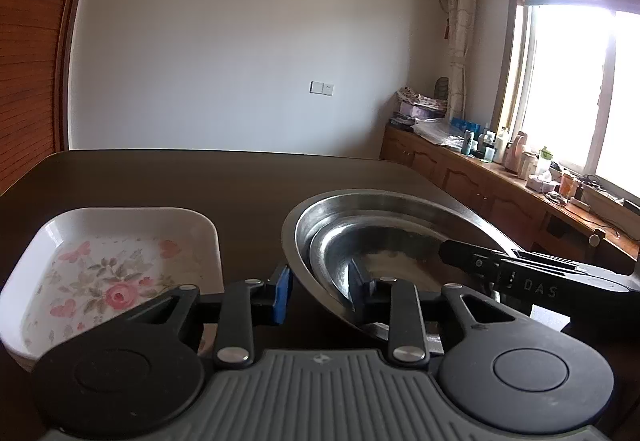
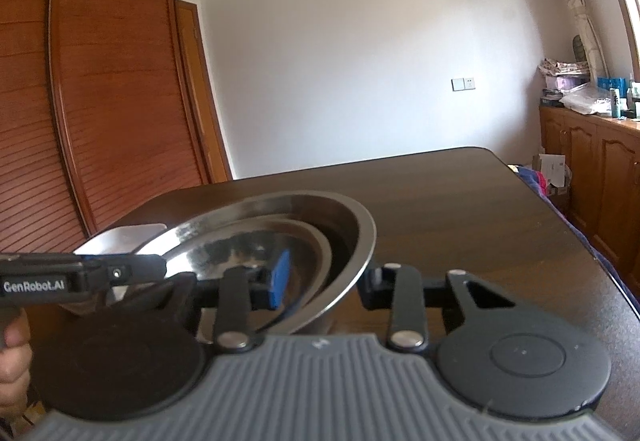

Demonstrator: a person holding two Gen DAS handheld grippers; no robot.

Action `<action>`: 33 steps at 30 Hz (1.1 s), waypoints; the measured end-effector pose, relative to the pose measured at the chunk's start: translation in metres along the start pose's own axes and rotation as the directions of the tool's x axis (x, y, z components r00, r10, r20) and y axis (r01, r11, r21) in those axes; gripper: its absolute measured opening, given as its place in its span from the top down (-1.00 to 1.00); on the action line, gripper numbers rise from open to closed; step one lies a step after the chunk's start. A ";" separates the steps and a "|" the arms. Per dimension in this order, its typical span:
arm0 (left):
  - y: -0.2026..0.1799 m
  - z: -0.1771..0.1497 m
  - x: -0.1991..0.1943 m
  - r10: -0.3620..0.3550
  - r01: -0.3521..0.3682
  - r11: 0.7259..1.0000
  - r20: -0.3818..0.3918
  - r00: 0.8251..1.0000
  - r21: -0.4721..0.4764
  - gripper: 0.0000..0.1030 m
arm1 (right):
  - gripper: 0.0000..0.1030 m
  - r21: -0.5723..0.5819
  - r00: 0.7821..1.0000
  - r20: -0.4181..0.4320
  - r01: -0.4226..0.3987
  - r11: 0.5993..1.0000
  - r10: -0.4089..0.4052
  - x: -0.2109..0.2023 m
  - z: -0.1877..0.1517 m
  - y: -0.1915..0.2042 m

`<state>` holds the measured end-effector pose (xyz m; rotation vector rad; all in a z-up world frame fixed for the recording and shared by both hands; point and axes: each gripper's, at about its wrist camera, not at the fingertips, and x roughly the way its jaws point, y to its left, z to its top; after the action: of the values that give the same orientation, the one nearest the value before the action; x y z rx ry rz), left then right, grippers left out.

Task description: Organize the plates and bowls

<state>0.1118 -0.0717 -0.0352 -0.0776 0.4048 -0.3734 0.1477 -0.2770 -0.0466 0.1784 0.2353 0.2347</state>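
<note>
two steel dishes sit nested on the dark wooden table [image 1: 200, 177]: a wide round stainless steel basin [image 1: 316, 213] with a smaller stainless steel bowl [image 1: 344, 245] lying inside it, off to one side. both pairs of tongs straddle the basin's rim from opposite sides. the left tongs [image 1: 320, 291] have one blue pad outside the wall and the other finger inside, and the gap looks narrow, yet i cannot tell whether the pads press on the metal. the right tongs [image 2: 324, 281] stand the same way on the far rim, blue pad inside and the other finger outside; here too contact is not clear enough to call. just beside the basin, on its left, lies a white square ceramic dish with a pink rose pattern [image 1: 112, 273], empty and apart from the steel pair. the step in hand looks like taking a two-sided hold on the basin, bowl and all, so as to shift it. the next move seems to call for a firm, even squeeze on both sides and a level lift, since the thin slick rim could slip and a tilt would send the loose inner bowl sliding.
</note>
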 end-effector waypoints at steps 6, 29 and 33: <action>-0.001 -0.001 0.000 0.004 -0.004 1.000 -0.011 1.000 0.003 0.05 | 0.41 -0.018 1.000 -0.002 0.011 1.000 -0.011 -0.004 0.002 0.003; 0.015 0.025 -0.047 0.030 -0.032 0.999 0.111 0.993 0.013 0.05 | 0.45 -0.024 0.997 0.072 -0.036 0.999 0.038 -0.016 0.027 0.023; 0.025 0.029 -0.056 0.057 -0.059 0.998 0.114 0.992 0.014 0.05 | 0.45 -0.031 0.995 0.074 -0.059 0.998 0.061 -0.013 0.028 0.035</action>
<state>0.0841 -0.0272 0.0090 -0.0695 0.2904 -0.3136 0.1352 -0.2513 -0.0097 0.1655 0.1516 0.2907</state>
